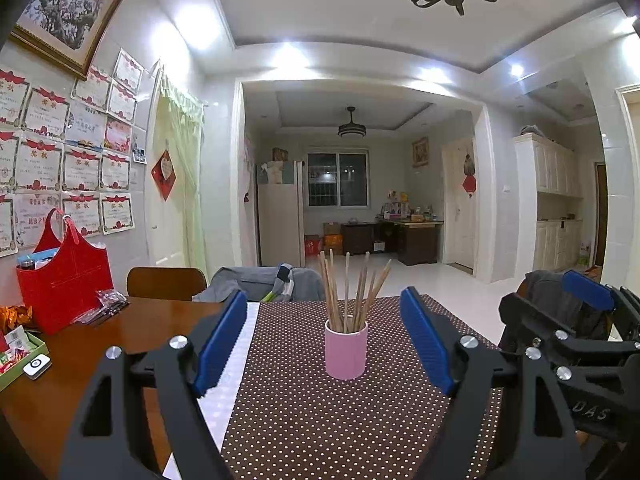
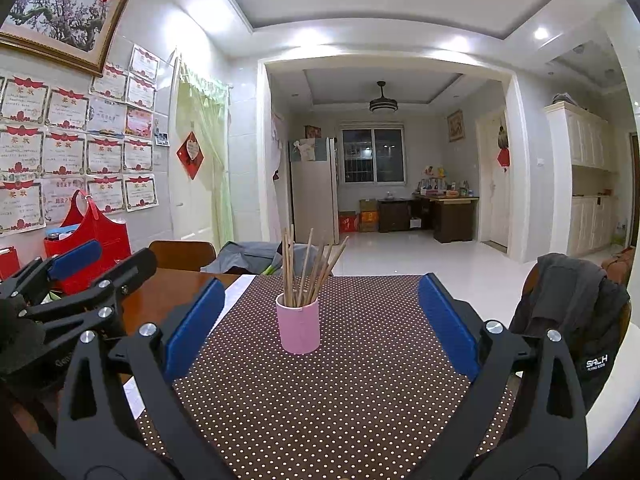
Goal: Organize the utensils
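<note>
pink cup (image 1: 346,354) — upright on the dotted cloth (image 1: 320,420), holding chopsticks (image 1: 348,292) that stand near-vertical and fan outward at the top. left gripper (image 1: 326,340) — fingers spread wide, empty, cup straight ahead between them. right gripper (image 2: 320,326) — likewise spread and empty, cup slightly left of centre. neither arm looks clearly nearer.

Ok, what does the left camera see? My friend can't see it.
A pink cup of chopsticks stands on a dotted cloth, framed by the open left gripper. The right gripper shows at the right edge.
</note>
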Demonstrator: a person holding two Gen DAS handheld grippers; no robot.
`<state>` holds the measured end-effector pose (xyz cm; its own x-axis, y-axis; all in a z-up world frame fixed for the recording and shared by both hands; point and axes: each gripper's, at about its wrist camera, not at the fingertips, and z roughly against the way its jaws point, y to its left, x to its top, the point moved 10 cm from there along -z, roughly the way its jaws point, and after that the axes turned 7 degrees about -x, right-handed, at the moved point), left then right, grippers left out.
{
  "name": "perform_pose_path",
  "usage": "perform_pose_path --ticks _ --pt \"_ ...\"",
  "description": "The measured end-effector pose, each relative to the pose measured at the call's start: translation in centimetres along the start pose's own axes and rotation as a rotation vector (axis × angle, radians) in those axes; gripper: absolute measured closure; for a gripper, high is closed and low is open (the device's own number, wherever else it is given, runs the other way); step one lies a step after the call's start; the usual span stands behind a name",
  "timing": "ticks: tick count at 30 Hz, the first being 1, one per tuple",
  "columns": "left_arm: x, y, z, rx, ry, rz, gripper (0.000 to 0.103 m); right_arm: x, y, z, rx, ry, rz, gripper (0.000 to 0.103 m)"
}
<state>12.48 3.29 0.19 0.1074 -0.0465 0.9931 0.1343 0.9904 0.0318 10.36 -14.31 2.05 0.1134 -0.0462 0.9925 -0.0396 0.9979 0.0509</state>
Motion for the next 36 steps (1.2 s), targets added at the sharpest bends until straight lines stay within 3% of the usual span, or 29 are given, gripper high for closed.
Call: perform_pose_path --ticks 36 --pt "-0.26 -0.55 -0.21 0.0 0.003 -0.012 0.025 -0.62 0.17 0.06 0.007 0.017 -0.023 0.008"
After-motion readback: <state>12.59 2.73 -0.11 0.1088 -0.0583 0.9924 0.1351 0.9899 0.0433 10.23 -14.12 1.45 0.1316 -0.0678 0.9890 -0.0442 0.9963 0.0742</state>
